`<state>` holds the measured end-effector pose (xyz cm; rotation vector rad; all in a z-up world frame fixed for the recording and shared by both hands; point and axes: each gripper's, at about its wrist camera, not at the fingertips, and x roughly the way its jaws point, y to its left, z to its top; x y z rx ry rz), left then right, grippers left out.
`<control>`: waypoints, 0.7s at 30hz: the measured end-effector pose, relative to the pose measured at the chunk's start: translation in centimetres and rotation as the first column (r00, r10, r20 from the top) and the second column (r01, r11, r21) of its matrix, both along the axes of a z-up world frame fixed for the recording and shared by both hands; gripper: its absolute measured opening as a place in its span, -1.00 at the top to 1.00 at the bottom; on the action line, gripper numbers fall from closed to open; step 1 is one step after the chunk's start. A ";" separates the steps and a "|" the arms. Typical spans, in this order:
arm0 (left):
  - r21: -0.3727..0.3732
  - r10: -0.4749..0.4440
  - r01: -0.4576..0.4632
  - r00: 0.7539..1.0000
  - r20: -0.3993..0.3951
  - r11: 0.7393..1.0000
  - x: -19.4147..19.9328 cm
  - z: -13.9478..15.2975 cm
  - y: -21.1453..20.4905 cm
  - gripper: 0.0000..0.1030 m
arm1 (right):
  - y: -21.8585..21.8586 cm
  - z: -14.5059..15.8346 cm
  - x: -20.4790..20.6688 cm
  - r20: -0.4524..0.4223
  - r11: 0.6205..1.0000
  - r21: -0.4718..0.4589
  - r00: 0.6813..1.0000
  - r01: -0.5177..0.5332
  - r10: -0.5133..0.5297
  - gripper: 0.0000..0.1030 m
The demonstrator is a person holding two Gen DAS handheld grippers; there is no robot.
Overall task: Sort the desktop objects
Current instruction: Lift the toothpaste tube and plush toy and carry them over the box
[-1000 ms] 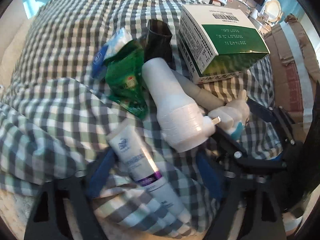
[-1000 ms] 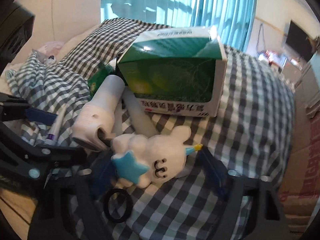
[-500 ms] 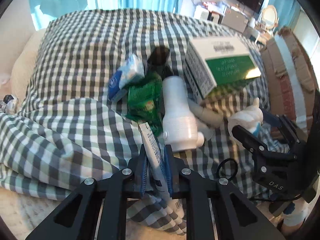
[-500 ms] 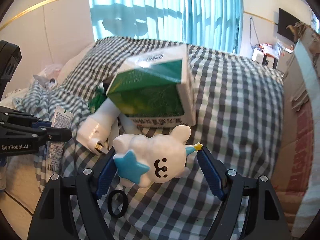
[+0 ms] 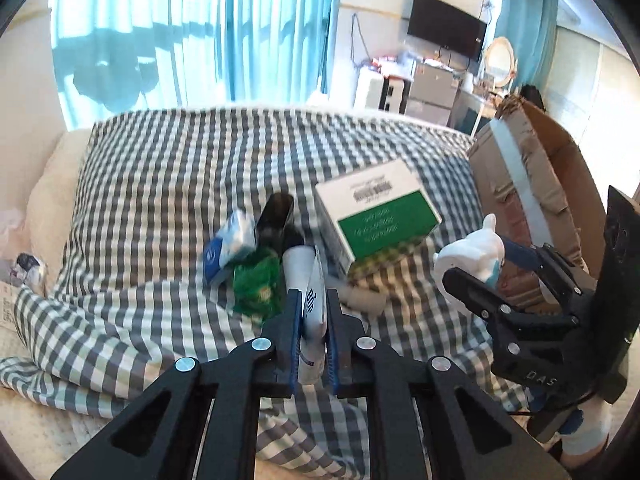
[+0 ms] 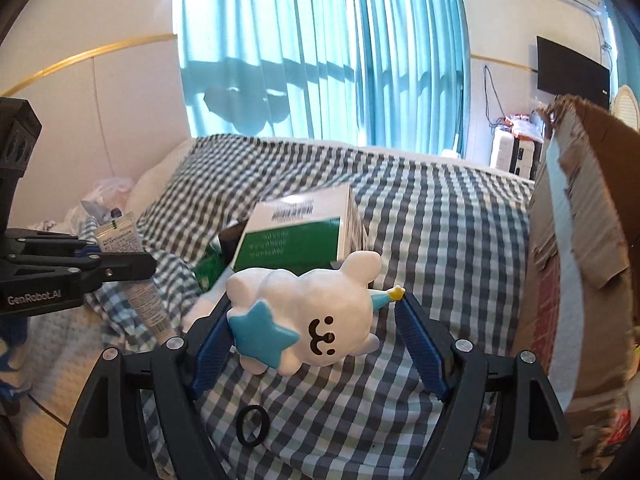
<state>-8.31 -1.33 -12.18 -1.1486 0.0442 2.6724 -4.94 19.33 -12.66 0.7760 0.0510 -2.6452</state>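
both tongs are holding something above the bed [image 5: 168, 168] with the checked blanket. left tongs [image 5: 313, 312] are squeezed tight on a white tube [image 5: 314, 308] with blue letters, and the tube stands up between the blue pads. from the right wrist camera you can see the same tube [image 6: 132, 264] sticking out above and below the left tongs [image 6: 132, 266], off to the left of the green and white box [image 6: 296, 236].

right tongs [image 6: 316, 316] are holding a white cloud toy [image 6: 308, 312] with a blue star and a little smiling face. its left end touches the left pad and the small blue cone with a yellow tip touches the right pad. in the left wrist camera the cloud toy [image 5: 472, 254] is in the air, to the right of the green and white box [image 5: 376, 212].

that box lies tilted in the middle of the bed. just left of it are a black thing [image 5: 276, 216], a white bottle [image 5: 298, 268], a green packet [image 5: 256, 284] and a blue and white packet [image 5: 230, 242], all close together in a heap. a black ring [image 6: 251, 426] lies on the blanket below the cloud toy. a brown cardboard box [image 6: 580, 248] stands to the right of the green and white box, at the edge of the bed. blue curtains [image 6: 320, 52] hang behind the bed.
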 end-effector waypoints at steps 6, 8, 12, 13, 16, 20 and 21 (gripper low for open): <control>0.032 0.022 -0.020 0.997 -0.076 0.999 1.4 1.4 0.7 0.80 | 0.6 2.1 1.1 -0.059 1.000 -0.014 0.998 0.018 -0.018 -0.52; 0.029 0.014 -0.011 0.996 -0.092 1.000 1.5 1.9 0.9 0.80 | 0.9 3.0 1.6 -0.083 0.999 -0.025 0.996 0.023 -0.025 -0.52; 0.053 0.013 -0.008 0.995 -0.096 0.999 1.6 2.5 1.3 0.80 | 1.3 4.4 2.6 -0.126 0.999 -0.041 0.991 0.030 -0.035 -0.52; 0.054 0.010 -0.005 0.994 -0.105 0.999 1.6 2.7 1.4 0.80 | 1.5 4.8 2.9 -0.138 0.998 -0.045 0.990 0.031 -0.037 -0.52; 0.069 0.013 -0.003 0.990 -0.137 0.998 2.1 3.6 1.7 0.80 | 2.0 5.8 3.5 -0.164 0.998 -0.061 0.986 0.032 -0.042 -0.52; 0.071 -0.004 0.019 0.981 -0.195 0.997 3.2 5.1 2.5 0.80 | 2.5 7.2 4.3 -0.200 0.996 -0.079 0.978 0.036 -0.051 -0.52; 0.064 -0.008 0.022 0.977 -0.214 0.998 3.5 5.4 2.8 0.80 | 2.5 7.5 4.5 -0.208 0.996 -0.083 0.977 0.036 -0.053 -0.52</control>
